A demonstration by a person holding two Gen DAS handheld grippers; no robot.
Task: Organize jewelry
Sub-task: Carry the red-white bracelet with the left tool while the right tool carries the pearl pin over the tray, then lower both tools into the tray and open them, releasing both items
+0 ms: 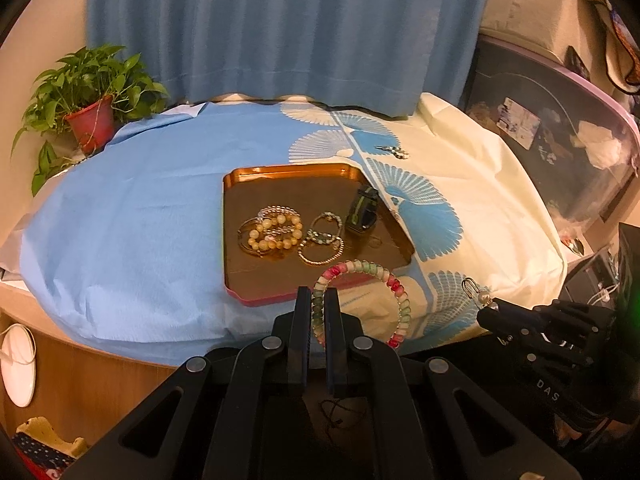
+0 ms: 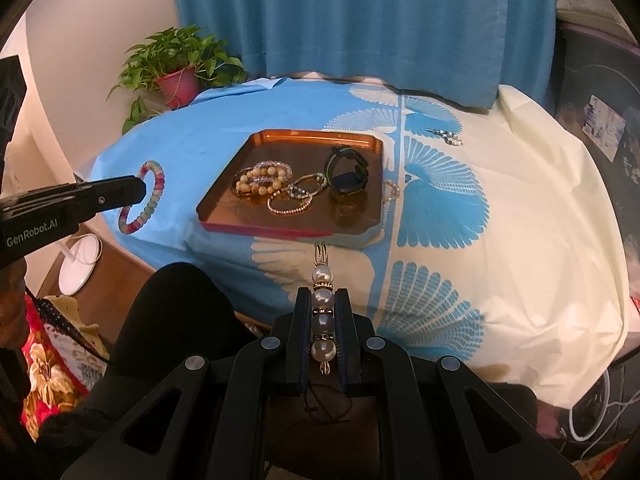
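Observation:
My left gripper (image 1: 318, 293) is shut on a pink, white and green beaded bracelet (image 1: 400, 294), which hangs as a ring over the table's near edge. My right gripper (image 2: 323, 293) is shut on a pearl clasp piece (image 2: 322, 300) lying lengthwise between its fingers, its wire hook sticking out front. A copper tray (image 1: 240, 184) sits mid-table ahead of both grippers. It holds a cream bead bracelet (image 1: 272, 232), a gold bangle (image 1: 320, 258) and a dark watch (image 1: 362, 210). The right wrist view shows the left gripper (image 2: 141, 190) with the bracelet (image 2: 158, 192) left of the tray (image 2: 280, 138).
A blue and cream fan-print cloth (image 2: 520, 220) covers the table. A small earring (image 2: 450, 136) lies on it behind the tray, and a thin gold ring (image 2: 392, 190) beside the tray's right edge. A potted plant (image 1: 90, 120) stands back left, before a blue curtain (image 1: 280, 32).

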